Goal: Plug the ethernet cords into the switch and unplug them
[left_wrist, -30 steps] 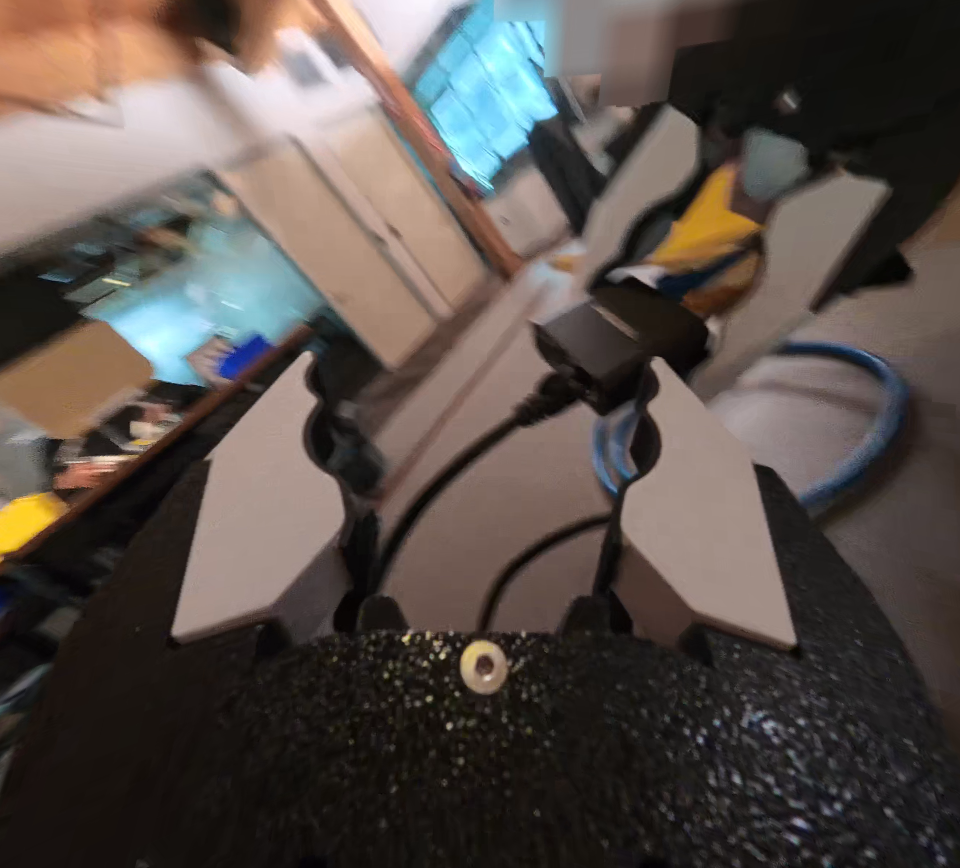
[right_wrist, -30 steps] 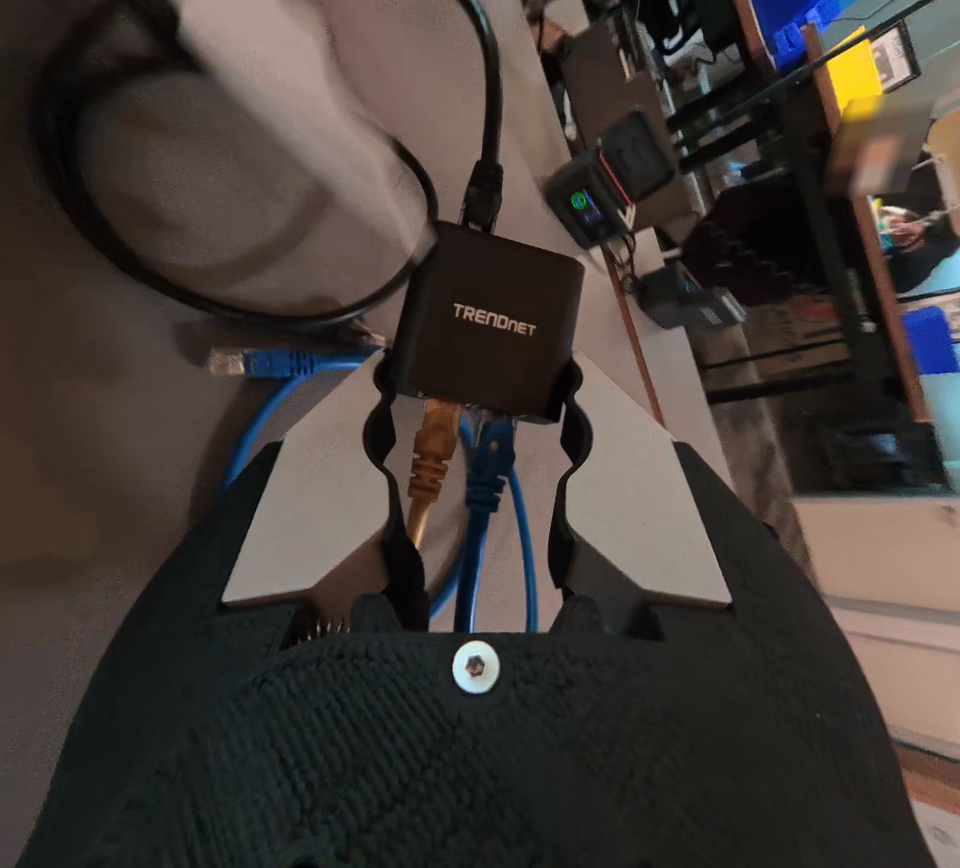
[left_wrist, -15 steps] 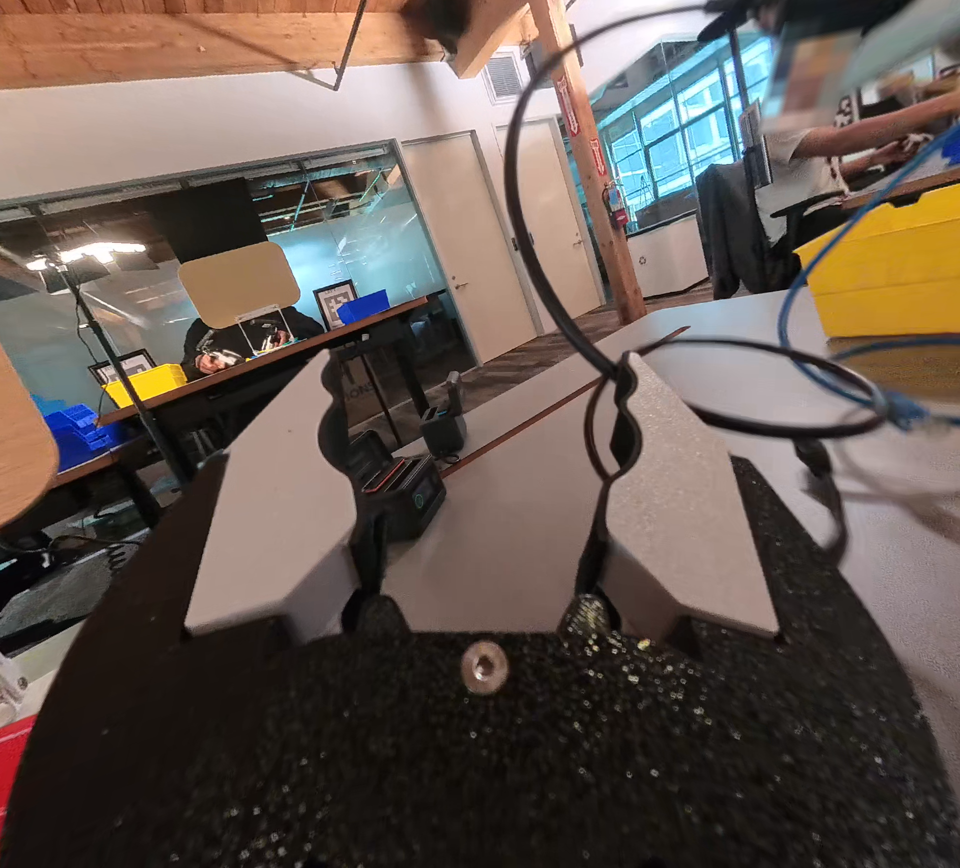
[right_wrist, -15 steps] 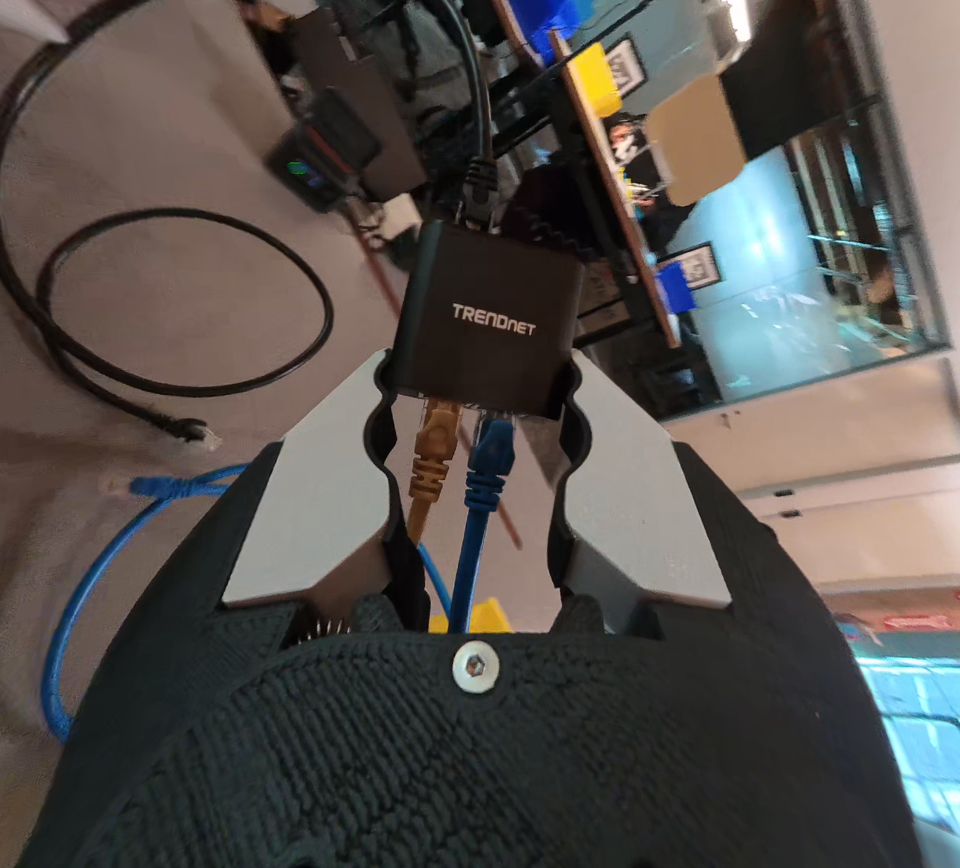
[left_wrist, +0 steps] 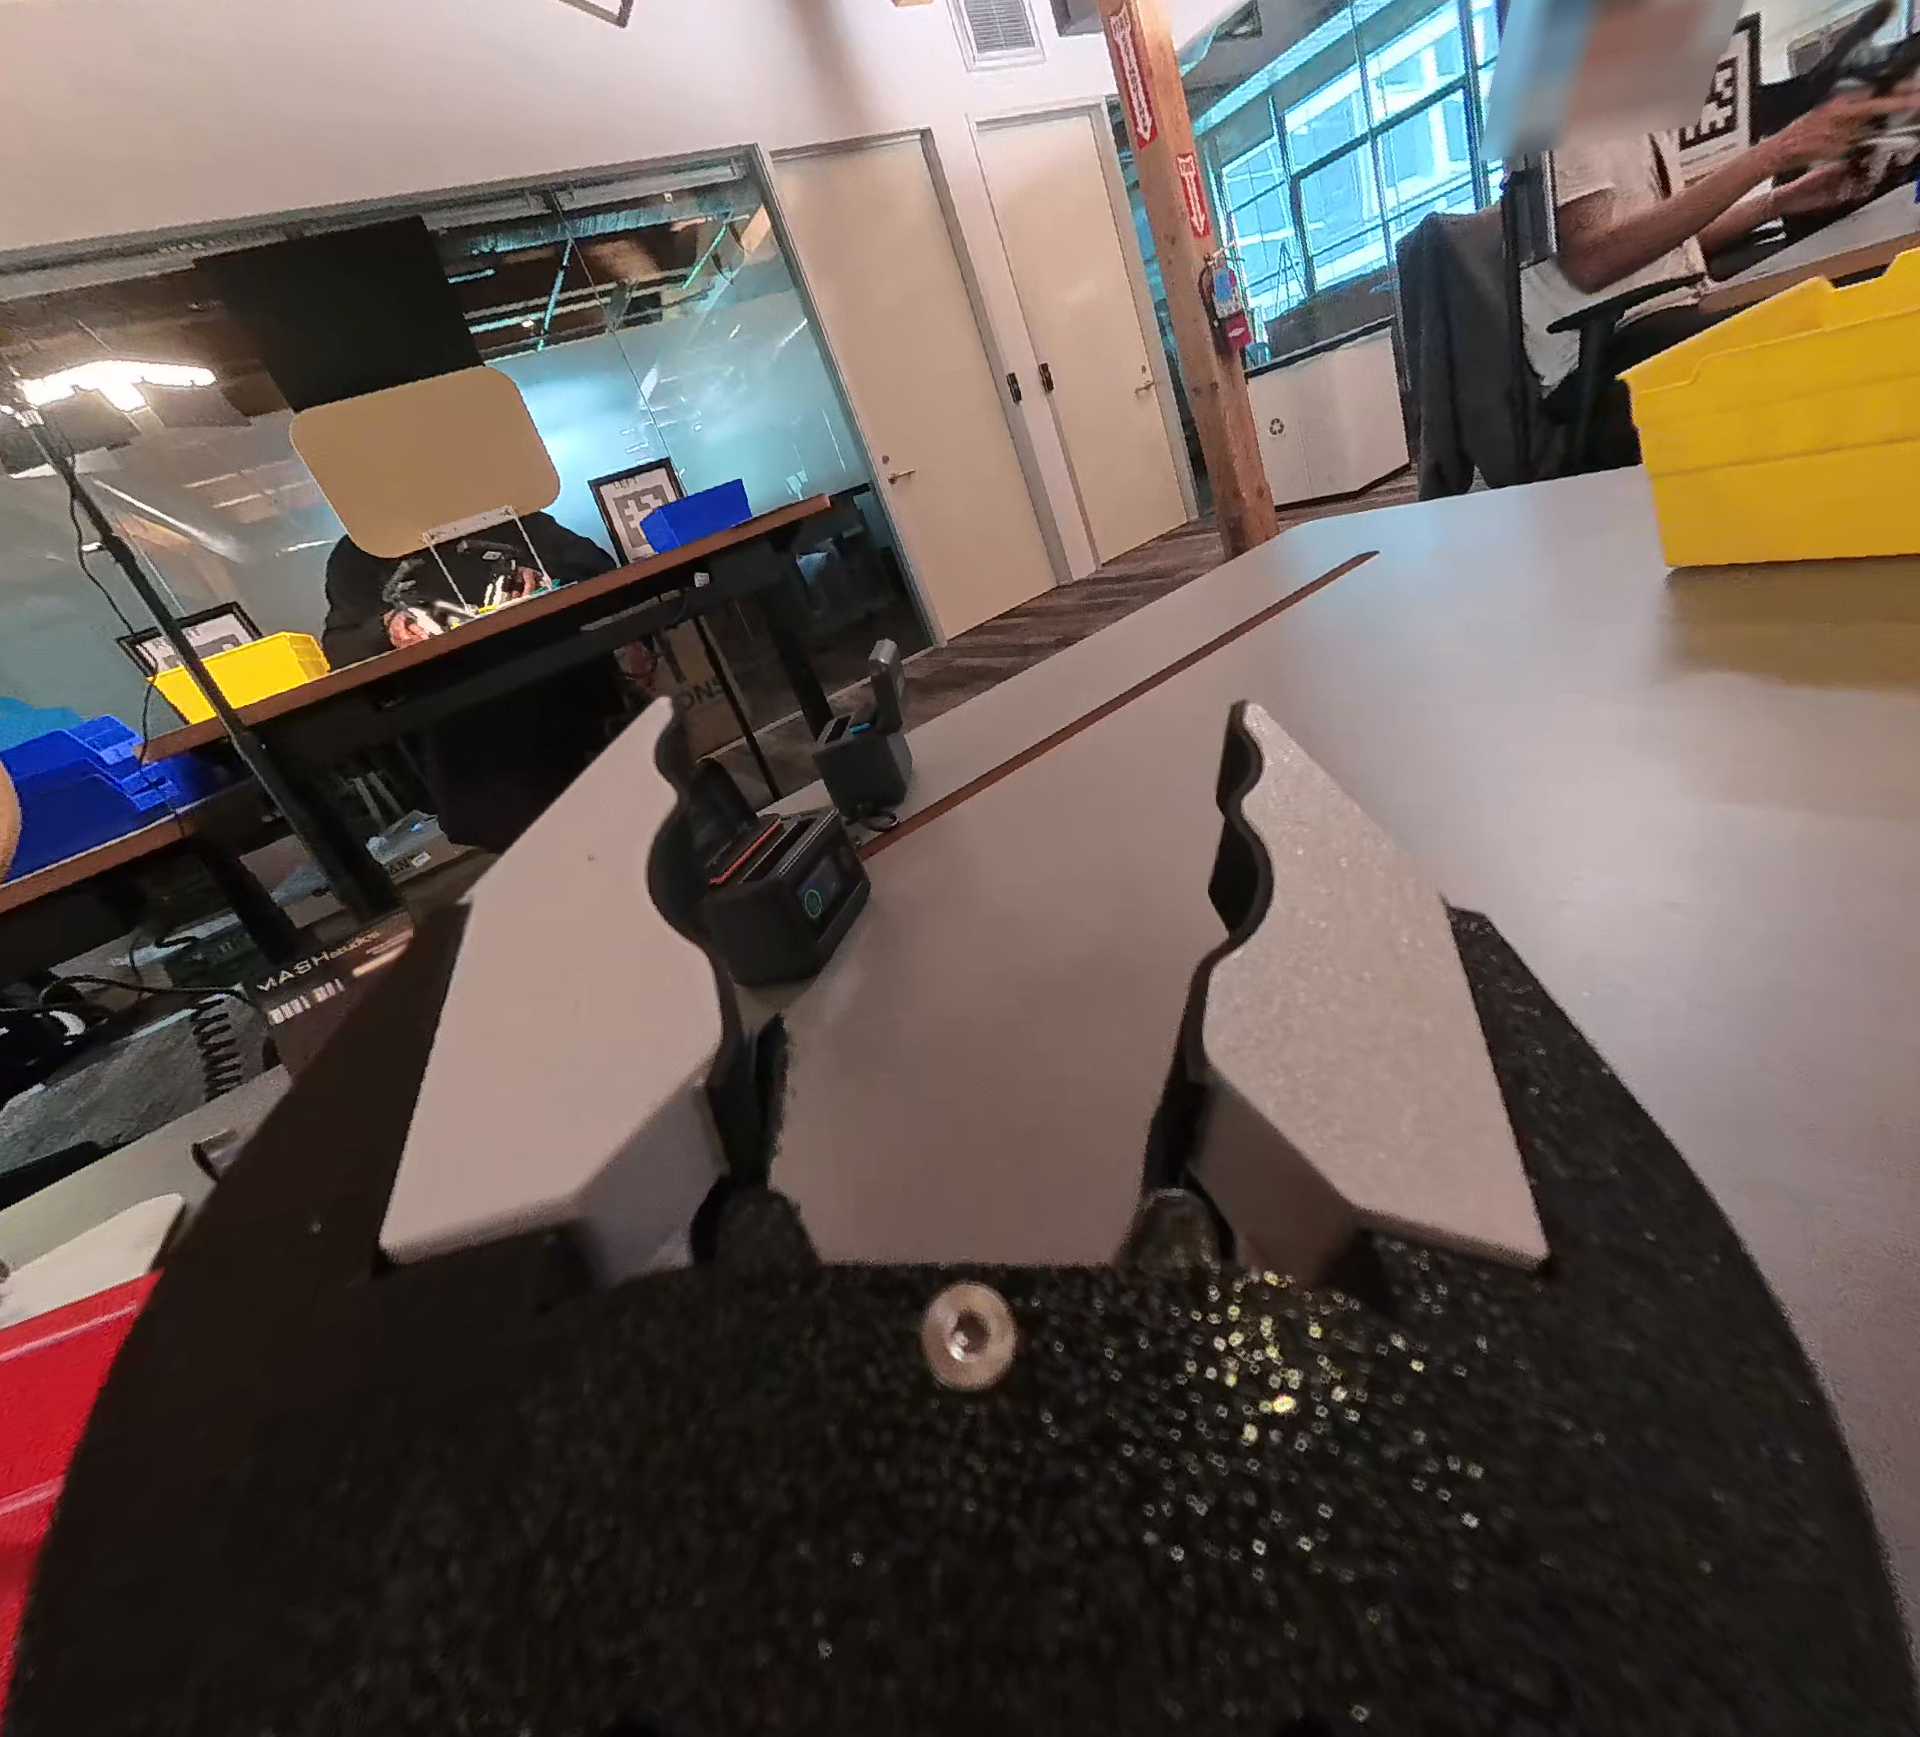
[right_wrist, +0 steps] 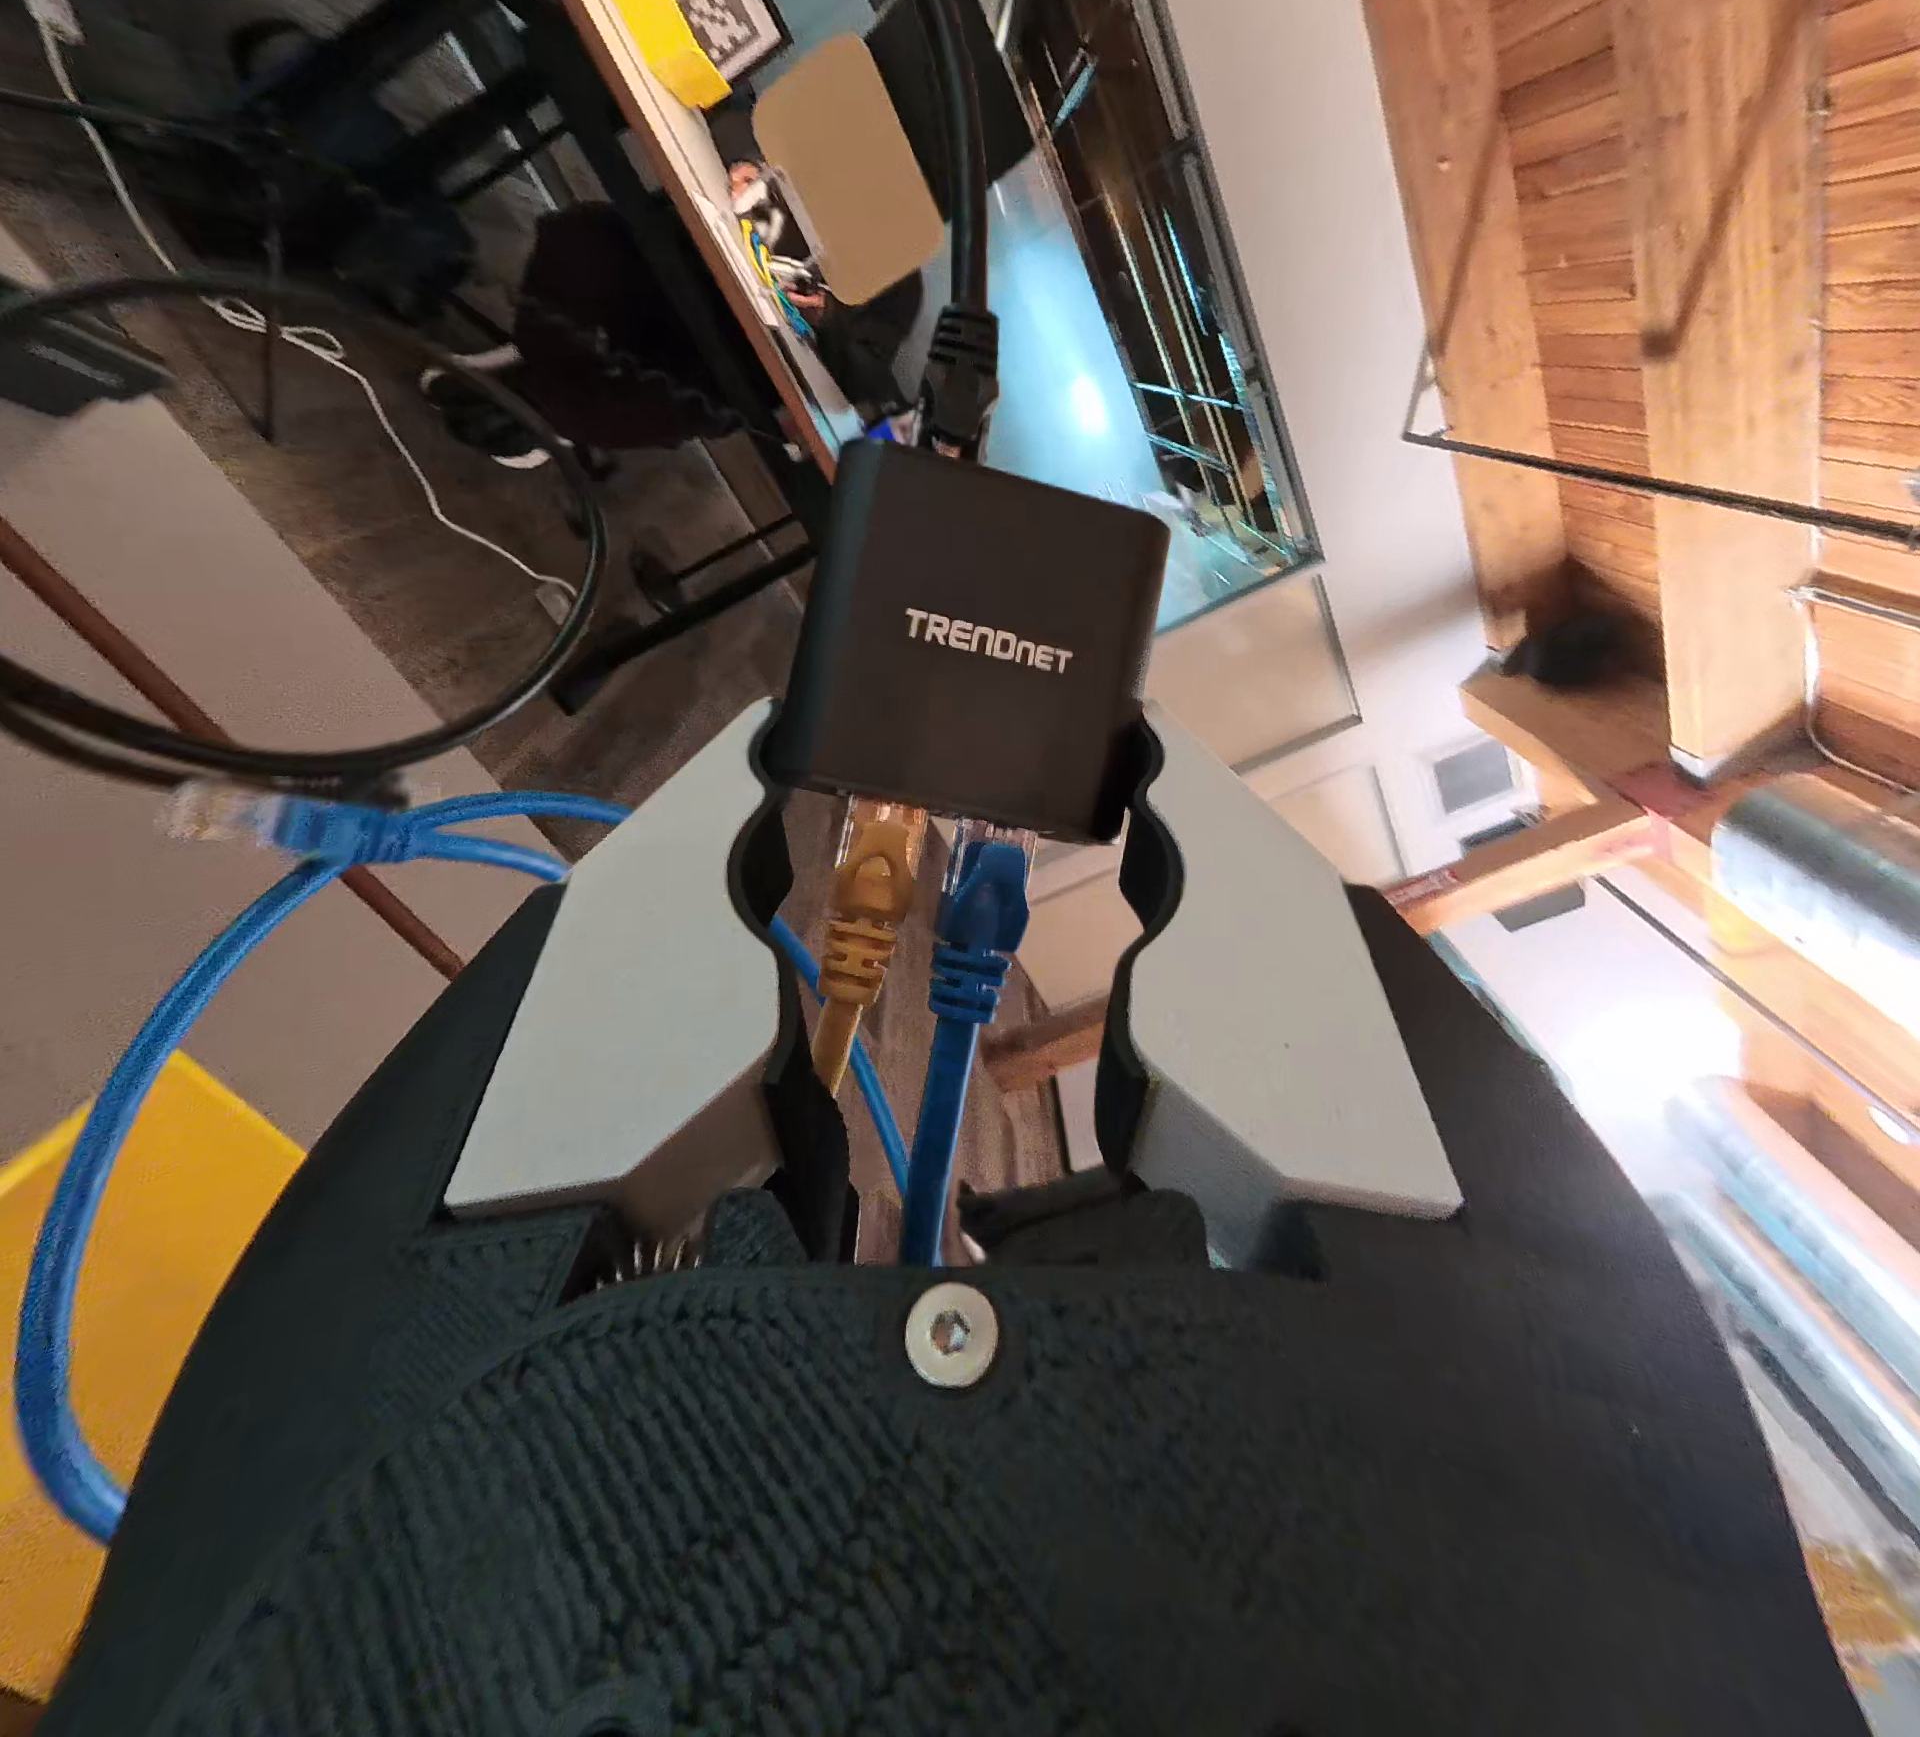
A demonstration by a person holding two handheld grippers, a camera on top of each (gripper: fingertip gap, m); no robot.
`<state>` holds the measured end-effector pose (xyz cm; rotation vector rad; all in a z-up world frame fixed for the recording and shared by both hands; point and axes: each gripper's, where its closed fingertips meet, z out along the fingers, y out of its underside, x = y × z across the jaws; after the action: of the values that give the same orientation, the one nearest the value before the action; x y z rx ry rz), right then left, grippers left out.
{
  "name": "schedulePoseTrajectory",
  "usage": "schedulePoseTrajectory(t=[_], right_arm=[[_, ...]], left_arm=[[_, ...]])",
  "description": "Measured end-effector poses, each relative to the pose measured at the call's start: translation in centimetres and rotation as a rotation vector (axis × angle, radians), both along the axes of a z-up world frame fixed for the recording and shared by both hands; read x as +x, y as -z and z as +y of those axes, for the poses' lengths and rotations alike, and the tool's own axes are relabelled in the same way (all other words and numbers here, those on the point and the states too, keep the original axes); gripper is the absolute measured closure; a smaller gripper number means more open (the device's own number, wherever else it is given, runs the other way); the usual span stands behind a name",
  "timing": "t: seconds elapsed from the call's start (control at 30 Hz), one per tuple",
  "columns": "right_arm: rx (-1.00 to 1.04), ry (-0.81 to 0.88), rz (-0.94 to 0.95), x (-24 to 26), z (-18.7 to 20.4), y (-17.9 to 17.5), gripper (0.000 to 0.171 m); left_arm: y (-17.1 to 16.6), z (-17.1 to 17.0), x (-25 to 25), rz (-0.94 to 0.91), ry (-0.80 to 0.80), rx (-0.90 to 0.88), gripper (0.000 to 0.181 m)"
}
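Observation:
My right gripper (right_wrist: 951,778) is shut on a small black switch (right_wrist: 977,643) and holds it up in the air, tilted toward the ceiling. A yellow cord plug (right_wrist: 868,908) and a blue cord plug (right_wrist: 977,929) sit in its near ports. A black cord (right_wrist: 961,357) is plugged into its far side. A loose blue plug (right_wrist: 312,830) hangs free to the left on a blue loop. My left gripper (left_wrist: 940,752) is open and empty, low over the grey table (left_wrist: 1558,752). No cord or switch shows in the left wrist view.
A black charger box (left_wrist: 784,898) stands on the table just beyond my left finger, with another small device (left_wrist: 862,752) behind it. A yellow bin (left_wrist: 1787,440) stands at the table's right. People sit at other desks farther back. A loop of black cord (right_wrist: 312,731) dangles left of the switch. My right fingertips sit around 55 centimeters from my left ones.
My right gripper has lifted the switch off the table and tipped it upward, the cords trailing. My left gripper has swung level with the table; the black cord loop and blue cord have left its view.

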<state>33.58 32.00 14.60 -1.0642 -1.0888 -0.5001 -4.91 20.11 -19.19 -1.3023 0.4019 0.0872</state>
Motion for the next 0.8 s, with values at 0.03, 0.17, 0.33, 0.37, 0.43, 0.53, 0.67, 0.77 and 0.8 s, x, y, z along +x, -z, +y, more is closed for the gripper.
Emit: schedulePoseTrajectory(t=[0.03, 0.17, 0.33, 0.37, 0.43, 0.53, 0.67, 0.77, 0.8], right_arm=[[0.003, 0.013, -0.007, 1.1, 0.5, -0.2, 0.108], [0.002, 0.085, -0.070, 5.4, 2.2, -0.2, 0.108], [-0.044, 0.137, -0.071, 9.6, 4.2, 1.0, 0.108], [-0.051, 0.140, -0.057, 10.1, 4.6, 1.4, 0.108], [-0.063, 0.137, -0.029, 10.6, 5.3, 2.4, 0.108], [-0.068, 0.120, 0.009, 10.9, 6.1, 3.8, 0.108], [-0.068, 0.093, 0.082, 10.8, 6.9, 6.0, 0.108], [-0.043, 0.076, 0.161, 11.0, 7.1, 7.7, 0.108], [-0.035, 0.073, 0.189, 11.2, 7.2, 8.4, 0.108]], left_arm=[[0.1, 0.0, 0.0, -0.001, 0.000, -0.006, 0.083], [0.6, 0.2, -0.2, -0.007, 0.000, -0.024, 0.084], [1.1, 0.5, 0.0, -0.021, 0.016, -0.053, 0.085], [1.2, 0.6, 0.1, -0.019, 0.019, -0.060, 0.085], [1.5, 0.7, 0.3, -0.005, 0.022, -0.069, 0.085], [1.7, 0.7, 0.6, 0.022, 0.025, -0.074, 0.085], [2.0, 0.7, 1.1, 0.060, 0.030, -0.081, 0.085], [2.2, 0.7, 1.4, 0.085, 0.033, -0.085, 0.085], [2.2, 0.7, 1.5, 0.093, 0.035, -0.086, 0.085]])
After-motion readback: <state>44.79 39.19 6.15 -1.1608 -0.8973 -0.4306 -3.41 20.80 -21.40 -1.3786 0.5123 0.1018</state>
